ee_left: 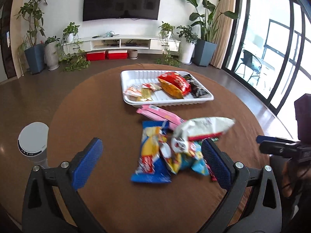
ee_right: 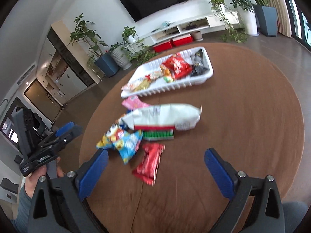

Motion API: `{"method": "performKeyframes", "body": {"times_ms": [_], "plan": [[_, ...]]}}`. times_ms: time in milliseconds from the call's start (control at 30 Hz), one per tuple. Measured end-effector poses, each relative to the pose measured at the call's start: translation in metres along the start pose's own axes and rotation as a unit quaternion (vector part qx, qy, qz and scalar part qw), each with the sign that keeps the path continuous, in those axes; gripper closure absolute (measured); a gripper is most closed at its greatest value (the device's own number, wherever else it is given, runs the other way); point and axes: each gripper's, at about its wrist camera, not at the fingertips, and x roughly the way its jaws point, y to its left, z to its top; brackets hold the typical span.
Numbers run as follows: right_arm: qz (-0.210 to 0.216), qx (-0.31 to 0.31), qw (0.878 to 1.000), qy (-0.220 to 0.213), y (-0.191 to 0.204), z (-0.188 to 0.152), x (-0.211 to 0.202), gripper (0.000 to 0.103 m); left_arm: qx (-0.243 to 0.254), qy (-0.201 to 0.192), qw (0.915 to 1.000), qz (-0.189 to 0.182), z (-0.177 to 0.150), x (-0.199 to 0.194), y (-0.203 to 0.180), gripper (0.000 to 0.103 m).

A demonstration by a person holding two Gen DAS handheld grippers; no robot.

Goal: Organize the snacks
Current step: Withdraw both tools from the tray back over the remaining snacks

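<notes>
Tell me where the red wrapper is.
In the right wrist view, the red wrapper lies on the brown table, nearest the camera, just below the green packet.

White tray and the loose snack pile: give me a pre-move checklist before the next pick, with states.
1. Left gripper open and holding nothing: ok.
2. Right gripper open and holding nothing: ok.
3. White tray has bare floor left for more packets, at its far left part: ok.
4. A packet that lies free of the pile: ok, the red wrapper has its near end clear, in front of the right gripper.
5. White bag free to lift alone: not ok, it lies over the green packet and others.
6. Exact outlines of the pile: cannot tell, both views are blurred.
</notes>
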Motion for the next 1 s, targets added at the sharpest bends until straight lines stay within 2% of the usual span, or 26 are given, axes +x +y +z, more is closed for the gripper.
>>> {"method": "performKeyframes", "body": {"times_ms": [167, 367, 467, 533, 667, 867, 1000], "plan": [[-0.007, -0.013, 1.0, 0.009, 0.008, -0.019, -0.001, 0.001, 0.023, 0.003, 0.9997, 0.004, -0.018, -0.01, -0.019, 0.0], [-0.013, -0.027, 0.999, 0.012, 0.012, -0.023, 0.002, 0.001, 0.011, 0.03, 0.9992, -0.026, -0.026, -0.011, -0.022, 0.0], [-0.021, -0.027, 0.999, 0.02, 0.014, -0.024, 0.006, 0.002, 0.018, 0.049, 0.9983, -0.025, -0.019, -0.001, -0.019, 0.0], [-0.022, -0.026, 0.999, 0.023, 0.013, -0.024, 0.008, 0.005, 0.004, 0.06, 0.9977, -0.029, -0.018, 0.005, -0.013, 0.0], [-0.029, -0.024, 0.999, 0.028, 0.012, -0.024, 0.012, 0.01, -0.014, 0.076, 0.9968, -0.019, -0.011, 0.015, 0.002, 0.0], [-0.035, -0.022, 0.998, 0.038, 0.01, -0.025, 0.017, 0.012, -0.009, 0.091, 0.9958, 0.005, 0.013, 0.03, 0.025, 0.0], [-0.037, -0.027, 0.998, 0.043, 0.014, -0.025, 0.021, 0.014, -0.016, 0.12, 0.9926, -0.01, 0.033, 0.055, 0.035, 0.0]]}}
